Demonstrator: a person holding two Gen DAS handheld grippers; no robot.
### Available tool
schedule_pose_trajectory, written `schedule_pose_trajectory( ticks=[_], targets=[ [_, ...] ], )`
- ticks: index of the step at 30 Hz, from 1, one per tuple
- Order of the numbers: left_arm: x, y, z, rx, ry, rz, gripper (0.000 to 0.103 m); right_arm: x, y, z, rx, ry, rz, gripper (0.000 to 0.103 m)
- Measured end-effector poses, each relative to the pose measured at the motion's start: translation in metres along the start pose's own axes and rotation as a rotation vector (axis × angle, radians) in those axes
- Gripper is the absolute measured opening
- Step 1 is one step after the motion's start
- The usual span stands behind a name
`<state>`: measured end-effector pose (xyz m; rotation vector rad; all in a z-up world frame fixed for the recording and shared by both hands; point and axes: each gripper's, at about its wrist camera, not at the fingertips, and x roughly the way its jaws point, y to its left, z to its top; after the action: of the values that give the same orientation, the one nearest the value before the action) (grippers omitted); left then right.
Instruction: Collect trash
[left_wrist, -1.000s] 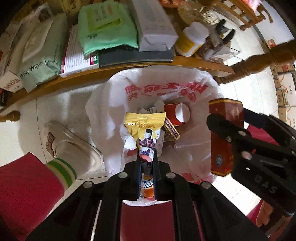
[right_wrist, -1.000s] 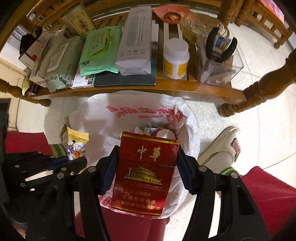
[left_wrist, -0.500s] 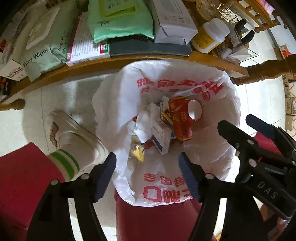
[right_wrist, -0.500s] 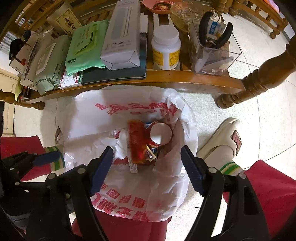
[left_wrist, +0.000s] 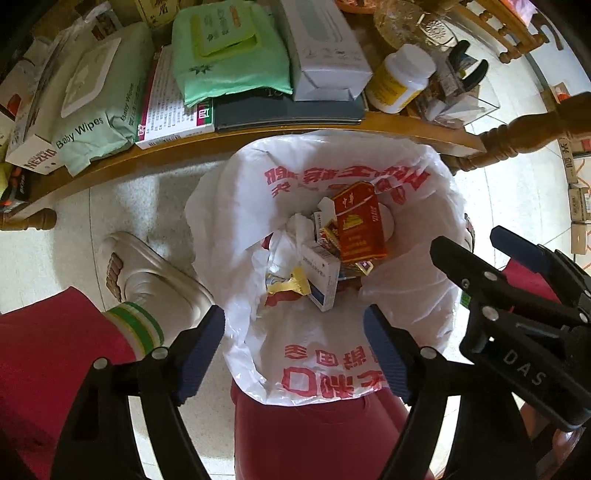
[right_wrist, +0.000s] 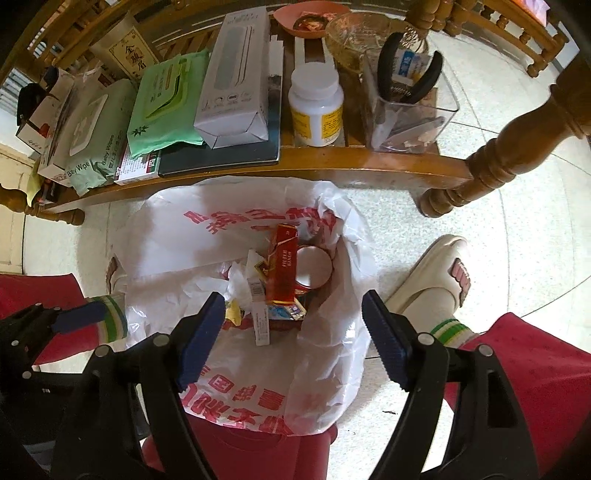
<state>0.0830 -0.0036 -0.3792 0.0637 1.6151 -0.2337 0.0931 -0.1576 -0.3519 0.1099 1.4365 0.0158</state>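
Note:
A bin lined with a white bag (left_wrist: 332, 177) printed in red stands on the floor below both grippers. A red cigarette pack (left_wrist: 358, 225) lies inside on top of the trash, next to a white box (left_wrist: 321, 280) and a yellow snack wrapper (left_wrist: 288, 286). My left gripper (left_wrist: 293, 325) points straight down over the bin, its jaws opening with nothing between them. My right gripper (right_wrist: 293, 310) hangs over the same bag (right_wrist: 240, 218), jaws opening and empty too. From there the red pack (right_wrist: 284, 266) leans against a red cup (right_wrist: 314, 267).
Beyond the bin, a low wooden shelf (left_wrist: 258, 133) holds baby wipes (left_wrist: 92, 110), a green pack (left_wrist: 229, 55), a white carton (left_wrist: 325, 51), a pill bottle (left_wrist: 399, 81) and a clear holder (right_wrist: 410, 110). A turned table leg (right_wrist: 498, 155) stands at the right. The person's slippered feet (left_wrist: 147, 273) flank the bin.
Both grippers opened. The yellow wrapper fell from the left gripper and the red cigarette pack from the right, and both now lie in the bag.

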Motion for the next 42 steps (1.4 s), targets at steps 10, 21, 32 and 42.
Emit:
schedule_pose_trajectory(
  ticks=[10, 21, 32, 42],
  targets=[
    [-0.030, -0.002, -0.020, -0.021, -0.087, 0.049, 0.077, -0.037, -0.009, -0.022, 0.013, -0.102, -0.089, 0.081],
    [-0.099, -0.001, -0.044, -0.090, -0.274, 0.129, 0.080, -0.103, 0.008, -0.039, 0.001, -0.218, -0.074, 0.086],
    [-0.224, -0.017, -0.069, -0.114, -0.595, 0.194, 0.081, -0.234, 0.027, -0.061, -0.009, -0.582, -0.116, 0.088],
    [-0.353, -0.036, -0.107, -0.124, -0.906, 0.203, 0.089, -0.367, 0.033, -0.083, 0.009, -0.922, -0.149, 0.096]
  ],
)
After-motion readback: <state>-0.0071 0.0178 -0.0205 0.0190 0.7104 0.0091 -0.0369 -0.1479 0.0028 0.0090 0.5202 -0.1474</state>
